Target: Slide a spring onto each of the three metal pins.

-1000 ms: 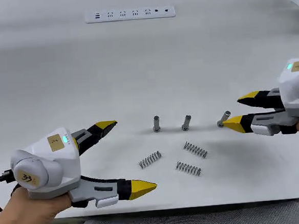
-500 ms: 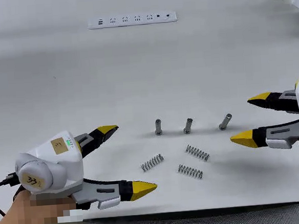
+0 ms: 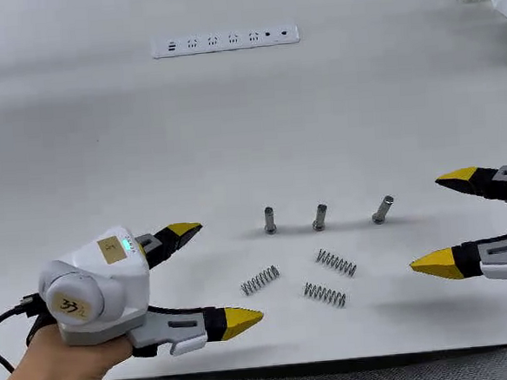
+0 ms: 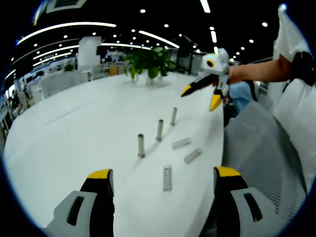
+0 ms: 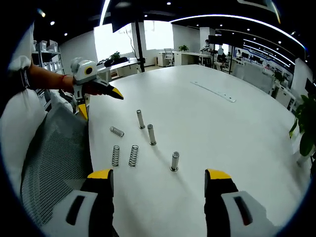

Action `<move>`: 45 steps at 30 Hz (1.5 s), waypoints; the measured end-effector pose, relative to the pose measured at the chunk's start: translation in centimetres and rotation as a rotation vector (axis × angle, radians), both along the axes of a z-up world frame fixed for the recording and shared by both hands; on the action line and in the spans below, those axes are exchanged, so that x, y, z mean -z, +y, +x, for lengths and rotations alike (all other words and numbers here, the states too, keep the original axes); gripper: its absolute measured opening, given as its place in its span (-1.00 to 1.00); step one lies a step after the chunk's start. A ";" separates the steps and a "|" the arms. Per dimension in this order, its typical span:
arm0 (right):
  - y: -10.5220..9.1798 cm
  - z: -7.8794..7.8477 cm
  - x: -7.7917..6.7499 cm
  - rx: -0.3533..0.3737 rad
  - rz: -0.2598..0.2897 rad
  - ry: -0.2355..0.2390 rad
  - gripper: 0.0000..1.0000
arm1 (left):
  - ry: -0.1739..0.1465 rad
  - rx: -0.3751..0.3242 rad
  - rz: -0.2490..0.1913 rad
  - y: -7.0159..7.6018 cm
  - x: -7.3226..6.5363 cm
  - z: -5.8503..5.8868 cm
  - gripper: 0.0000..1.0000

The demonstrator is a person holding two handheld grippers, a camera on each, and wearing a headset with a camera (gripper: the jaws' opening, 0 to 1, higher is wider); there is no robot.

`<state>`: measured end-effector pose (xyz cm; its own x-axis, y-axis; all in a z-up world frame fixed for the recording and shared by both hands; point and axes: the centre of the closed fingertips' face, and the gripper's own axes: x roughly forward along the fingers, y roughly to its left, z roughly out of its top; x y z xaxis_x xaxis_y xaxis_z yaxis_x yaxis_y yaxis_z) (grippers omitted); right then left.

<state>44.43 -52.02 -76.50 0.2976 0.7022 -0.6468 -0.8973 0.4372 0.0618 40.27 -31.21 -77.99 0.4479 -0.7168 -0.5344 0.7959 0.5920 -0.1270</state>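
1. Surface. A plain white table [image 3: 232, 131] is seen from above in the head view. A power strip [image 3: 225, 41] lies at its far side, well beyond both claws.
2. Room. An open-plan office is shown in the two gripper views, under a dark ceiling set with lamps [image 4: 143, 10]. A plant [image 4: 148, 61] is seen past the table's far end in the left gripper view, and bright windows [image 5: 148, 34] in the right gripper view.
3. Left claw [image 3: 227, 270]. It is held in a hand [image 3: 57, 373] over the table's near edge. The jaws are spread wide and released; nothing is gripped or touched.
4. Right claw [image 3: 426, 223]. It is likewise spread wide and empty, and is held clear of the table.
5. Pins [image 3: 320, 217]. Three are stood upright in a row between the two claws.
6. Springs [image 3: 336, 262]. Three are laid flat between the claws, on the person's side of the row, each apart from the pins.
7. Differences between views. In the left gripper view one spring is found straight ahead between the jaws, the pins beyond it, and the right claw farthest, carried on a forearm [image 4: 256, 71]. In the right gripper view one pin is nearest ahead, the springs lie left of the row, and the left claw is seen beyond them. Grey mesh [image 5: 49, 158] is shown beside the table's edge.
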 end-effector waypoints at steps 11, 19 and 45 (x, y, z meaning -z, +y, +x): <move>-0.5 -0.6 0.0 0.008 0.025 -0.002 0.56 | 0.104 0.028 0.115 -0.2 2.9 -1.1 0.20; -0.6 -1.3 0.2 0.005 0.042 -0.001 0.60 | 0.119 0.051 0.180 -0.8 4.4 -1.0 -0.14; -1.6 -2.1 0.4 -0.029 0.096 -0.025 0.81 | 0.164 0.083 0.287 -1.2 6.7 -0.8 -0.57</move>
<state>42.33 -53.60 -76.86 0.2916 0.7690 -0.5688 -0.9112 0.4043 0.0794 39.42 -32.43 -84.68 0.2854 -0.5568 -0.7801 0.8256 0.5562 -0.0949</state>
